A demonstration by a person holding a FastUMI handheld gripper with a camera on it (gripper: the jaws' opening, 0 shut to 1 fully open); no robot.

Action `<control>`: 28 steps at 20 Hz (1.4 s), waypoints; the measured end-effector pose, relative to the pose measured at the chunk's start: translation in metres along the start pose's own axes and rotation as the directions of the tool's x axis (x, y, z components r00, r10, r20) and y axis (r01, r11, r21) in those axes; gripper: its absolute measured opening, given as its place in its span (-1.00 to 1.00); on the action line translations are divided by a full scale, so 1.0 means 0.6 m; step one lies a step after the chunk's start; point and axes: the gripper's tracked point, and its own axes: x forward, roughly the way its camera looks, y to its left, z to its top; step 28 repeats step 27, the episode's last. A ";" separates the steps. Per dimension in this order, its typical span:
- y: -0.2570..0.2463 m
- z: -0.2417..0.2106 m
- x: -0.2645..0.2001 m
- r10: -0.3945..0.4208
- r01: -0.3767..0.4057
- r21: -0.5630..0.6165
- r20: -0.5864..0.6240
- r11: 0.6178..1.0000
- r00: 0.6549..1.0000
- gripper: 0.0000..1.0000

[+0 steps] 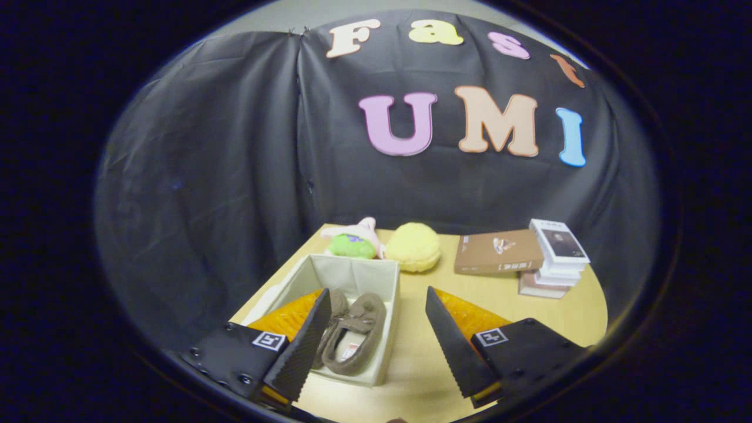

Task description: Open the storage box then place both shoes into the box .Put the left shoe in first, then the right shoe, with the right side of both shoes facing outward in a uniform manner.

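Gripper (pixel 376 341) fingers spread wide, empty, above the desk (pixel 529 311); open storage box (pixel 352 273) at near left holds both brown shoes (pixel 352 335). Placement apparently complete; next, check orientation.

Left finger (pixel 305 341) covering the near-left side of the storage box (pixel 385 329), second shoe (pixel 337 305) mostly hidden behind it, book covers (pixel 498 251) too small to read

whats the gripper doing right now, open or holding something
gripper: open, holding nothing; it sits above the storage box, where a brown shoe lies between the fingers.
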 end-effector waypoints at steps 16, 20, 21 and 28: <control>-0.363 0.059 -0.249 -0.312 0.310 0.058 0.325 0.949 0.893 1.00; -0.423 0.054 -0.286 -0.381 0.364 0.113 0.343 0.924 0.859 1.00; -0.426 0.058 -0.285 -0.395 0.376 0.124 0.347 0.918 0.851 1.00; -0.473 0.061 -0.306 -0.447 0.415 0.168 0.362 0.894 0.818 1.00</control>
